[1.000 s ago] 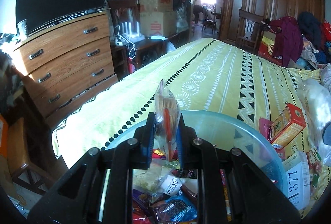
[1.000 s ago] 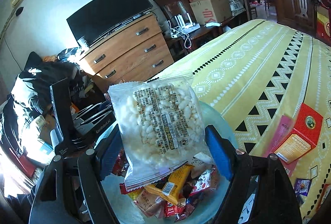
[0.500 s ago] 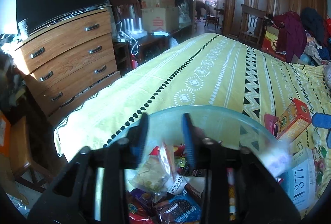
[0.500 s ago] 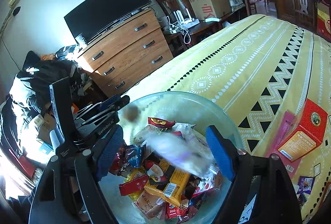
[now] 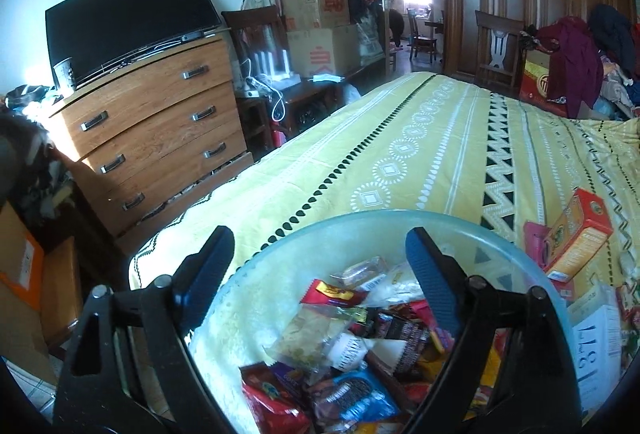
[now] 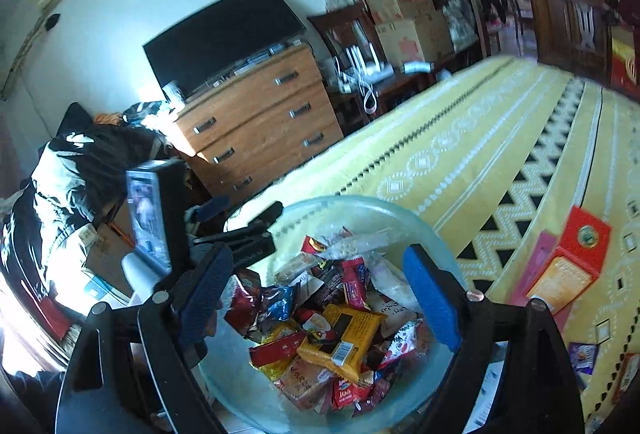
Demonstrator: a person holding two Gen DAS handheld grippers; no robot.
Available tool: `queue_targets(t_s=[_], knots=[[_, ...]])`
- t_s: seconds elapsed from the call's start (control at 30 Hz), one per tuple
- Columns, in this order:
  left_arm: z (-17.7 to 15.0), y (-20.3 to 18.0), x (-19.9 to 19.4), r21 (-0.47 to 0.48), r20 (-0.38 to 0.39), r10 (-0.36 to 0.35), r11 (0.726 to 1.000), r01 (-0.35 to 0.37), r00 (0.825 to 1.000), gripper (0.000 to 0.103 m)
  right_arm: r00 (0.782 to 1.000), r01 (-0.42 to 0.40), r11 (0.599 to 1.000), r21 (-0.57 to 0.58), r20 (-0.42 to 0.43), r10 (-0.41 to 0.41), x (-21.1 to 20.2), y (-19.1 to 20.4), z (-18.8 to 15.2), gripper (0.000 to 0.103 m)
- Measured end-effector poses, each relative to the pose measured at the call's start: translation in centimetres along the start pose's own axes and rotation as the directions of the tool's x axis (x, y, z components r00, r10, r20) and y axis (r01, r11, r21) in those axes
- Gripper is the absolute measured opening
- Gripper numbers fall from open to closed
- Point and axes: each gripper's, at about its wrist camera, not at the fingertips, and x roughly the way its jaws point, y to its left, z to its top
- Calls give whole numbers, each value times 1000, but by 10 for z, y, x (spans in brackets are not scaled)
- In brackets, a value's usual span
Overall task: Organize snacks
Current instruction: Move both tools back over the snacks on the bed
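Observation:
A clear glass bowl [image 5: 400, 220] sits on the yellow patterned bed, full of mixed snack packets [image 5: 340, 350]. My left gripper [image 5: 320, 258] is open and empty, just above the bowl's near side. The bowl's rim [image 6: 360, 201] and its snack packets [image 6: 340, 322] also show in the right wrist view. My right gripper [image 6: 316, 274] is open and empty over the bowl. The left gripper's fingers [image 6: 256, 222] show at the bowl's left edge in the right wrist view.
A red and orange box [image 5: 576, 234] and a white box [image 5: 596, 346] lie on the bed right of the bowl. The red box [image 6: 568, 262] and small packets [image 6: 582, 356] show in the right wrist view. A wooden dresser [image 5: 152, 129] with a TV stands left of the bed.
Both grippers opened. The left dropped its thin snack packet and the right dropped its clear bag of white puffs; both fell into the bowl.

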Motion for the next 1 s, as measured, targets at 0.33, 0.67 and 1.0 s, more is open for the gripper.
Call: queue_targets(t_s=[0.33,0.67,1.0], knots=[[-3,-69,-119,105,207,-321,946,305,924,95,775,542,825,-159,473,-419,-223,43,-85,103],[-74,-215,-159,241,-104,-766,600,763,635,96,840,542,837,76,-6,-543,-253,-113,-228,95],[-81,-209,-133,166,-170,-723,649,742,670,94,829,352,927,-131,-416,-374,-103,-241,-287,90]])
